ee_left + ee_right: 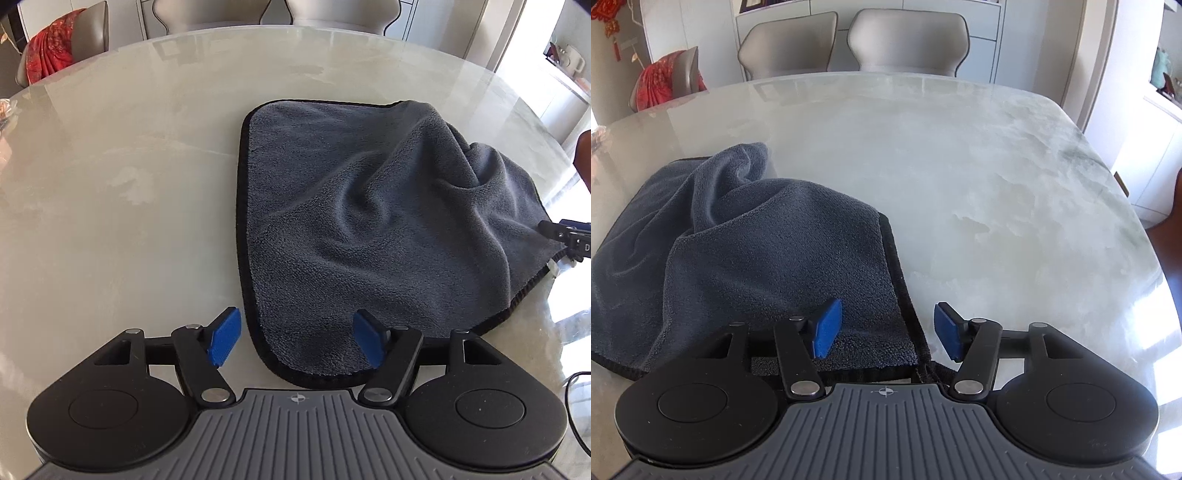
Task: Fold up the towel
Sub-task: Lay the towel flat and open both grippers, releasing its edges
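Observation:
A grey towel (369, 206) with a black hem lies rumpled on the pale marble table (110, 166). My left gripper (297, 341) is open, its blue pads straddling the towel's near left corner just above the table. My right gripper (888, 330) is open over the towel's (757, 258) near right corner, with the black hem running between its pads. The right gripper's tip also shows in the left wrist view (565, 236) at the towel's right edge. The towel's right half is bunched up in high folds.
Grey chairs (908, 40) stand at the table's far side. A chair with a red cloth (665, 79) is at the far left. A black cable (576, 406) lies at the table's right. The table's curved right edge (1152, 240) is near.

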`<action>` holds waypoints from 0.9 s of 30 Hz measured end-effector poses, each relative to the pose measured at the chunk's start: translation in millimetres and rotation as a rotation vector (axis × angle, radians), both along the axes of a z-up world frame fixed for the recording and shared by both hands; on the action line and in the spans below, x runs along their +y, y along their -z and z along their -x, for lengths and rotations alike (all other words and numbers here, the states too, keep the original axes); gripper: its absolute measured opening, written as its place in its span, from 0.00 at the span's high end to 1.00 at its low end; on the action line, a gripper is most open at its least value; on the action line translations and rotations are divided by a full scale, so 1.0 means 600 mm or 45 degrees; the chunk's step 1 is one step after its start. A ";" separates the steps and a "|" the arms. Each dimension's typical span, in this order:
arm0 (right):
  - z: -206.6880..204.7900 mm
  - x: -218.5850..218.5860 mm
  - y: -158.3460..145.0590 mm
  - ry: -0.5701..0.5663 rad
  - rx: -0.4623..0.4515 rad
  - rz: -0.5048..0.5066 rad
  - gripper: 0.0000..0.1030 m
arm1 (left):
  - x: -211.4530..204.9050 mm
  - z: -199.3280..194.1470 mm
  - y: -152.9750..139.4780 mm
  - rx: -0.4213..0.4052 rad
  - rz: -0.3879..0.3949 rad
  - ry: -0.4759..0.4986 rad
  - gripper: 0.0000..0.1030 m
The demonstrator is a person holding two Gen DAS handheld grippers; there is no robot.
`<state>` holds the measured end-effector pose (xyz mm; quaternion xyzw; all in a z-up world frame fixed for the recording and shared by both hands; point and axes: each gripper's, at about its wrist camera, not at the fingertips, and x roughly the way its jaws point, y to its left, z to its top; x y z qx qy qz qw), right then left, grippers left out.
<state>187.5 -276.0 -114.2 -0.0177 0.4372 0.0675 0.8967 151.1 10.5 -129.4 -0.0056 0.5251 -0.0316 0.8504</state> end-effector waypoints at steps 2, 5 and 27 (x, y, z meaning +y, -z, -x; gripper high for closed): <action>-0.001 0.001 0.001 -0.003 0.000 0.004 0.43 | 0.001 0.000 0.001 0.006 -0.004 -0.007 0.31; -0.001 -0.002 0.004 0.008 -0.003 -0.001 0.34 | 0.001 -0.002 0.003 0.015 -0.017 -0.023 0.30; 0.008 0.010 0.018 0.085 -0.021 0.070 0.01 | 0.011 0.005 0.022 0.024 0.054 -0.193 0.00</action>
